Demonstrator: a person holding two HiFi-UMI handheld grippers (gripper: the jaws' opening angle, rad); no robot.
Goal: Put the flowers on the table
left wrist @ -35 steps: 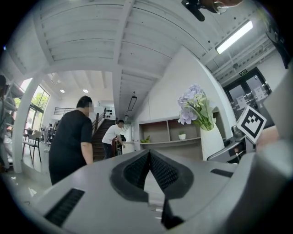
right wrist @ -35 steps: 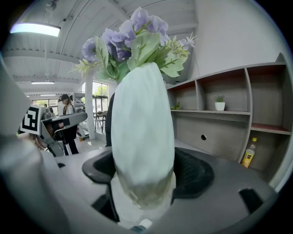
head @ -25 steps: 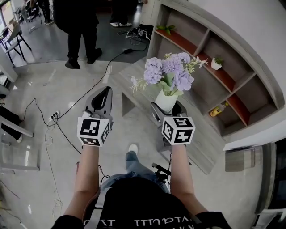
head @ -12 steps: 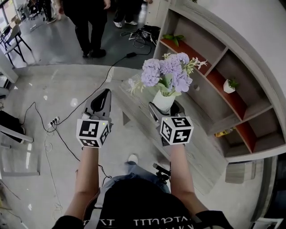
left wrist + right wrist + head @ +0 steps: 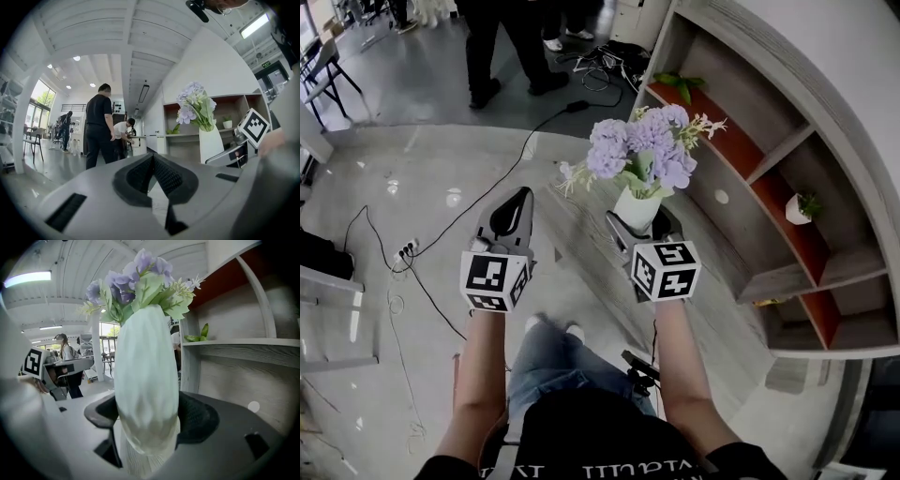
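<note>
Above the low tabletop (image 5: 581,220), right tongs (image 5: 150,416) pinch the white flower vase (image 5: 146,376) near its base; top-heavy, it may tip; left tongs (image 5: 153,174) sit pressed together.

My right claw (image 5: 641,223) hides the foot of the white vase (image 5: 146,380). Standing people (image 5: 525,42) are cut off at the head view's top edge; distant figures (image 5: 63,132) are too small to make out.

Bright, even daylight fills the room; shadows are faint. The polished floor (image 5: 422,178) throws back small white glints. A strip light (image 5: 28,278) burns out to white, and the windows (image 5: 40,101) glare. Every view bulges like a fisheye, dark at the gripper views' corners. The vase (image 5: 146,380), close to the lens, is soft.
</note>
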